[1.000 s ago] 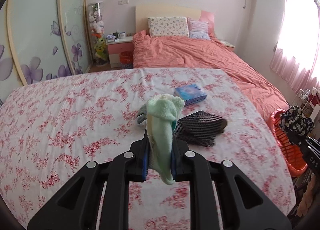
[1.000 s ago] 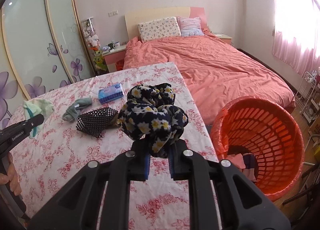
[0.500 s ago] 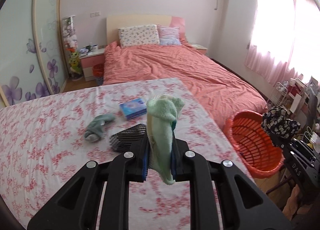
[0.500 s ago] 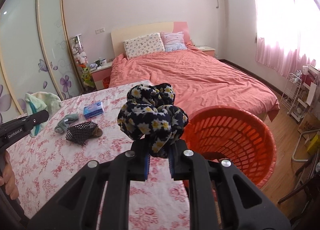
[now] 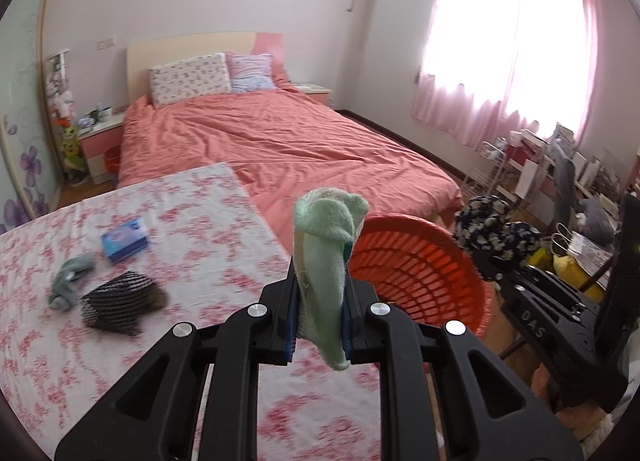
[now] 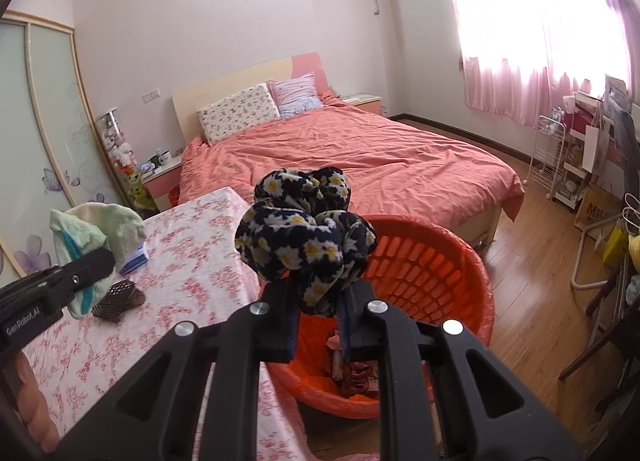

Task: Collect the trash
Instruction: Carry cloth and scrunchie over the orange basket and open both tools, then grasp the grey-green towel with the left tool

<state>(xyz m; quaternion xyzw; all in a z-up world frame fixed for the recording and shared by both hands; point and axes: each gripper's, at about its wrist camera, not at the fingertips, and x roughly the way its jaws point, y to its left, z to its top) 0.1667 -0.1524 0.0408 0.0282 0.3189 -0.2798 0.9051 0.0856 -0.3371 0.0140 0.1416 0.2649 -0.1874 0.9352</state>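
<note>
Now, both of my claws carried soft cloth toward the orange basket [image 6: 460,261], which stood on the wood floor just beside the bench's near corner, between the bench and the bed [image 6: 360,157]. My left claw [image 5: 320,325] was clamped on a pale green sock [image 5: 324,245]; the sock was pinched low on its length, so its fluffy terry cuff stood up above the jaws and a short tail hung below them. My right claw [image 6: 320,321] was closed tight on a bundle of dark floral fabric [image 6: 304,237], navy with small white and yellow daisies, scrunched into rounded folds that bulged above the fingers. I judged that both pieces were gripped near the middle so they would not trail or snag on the basket's rim. In the right wrist view the floral bundle hung in front of the basket's open mouth, while the left claw with its green sock sat off to the left, above the bench. The basket was round, of glossy plastic, its wall pierced with rows of small slots; some crumpled items already lay at its bottom, too dim to name. Left on the bench [image 5: 192,221], whose cloth was white with a red flower print, were a limp grey-green sock [image 5: 70,279], a black mesh item [image 5: 120,301] with a netted, scaly texture, and a small blue rectangular pack [image 5: 125,239] lying flat. These three lay near one another, well apart from the basket, and had not yet been collected.
</note>
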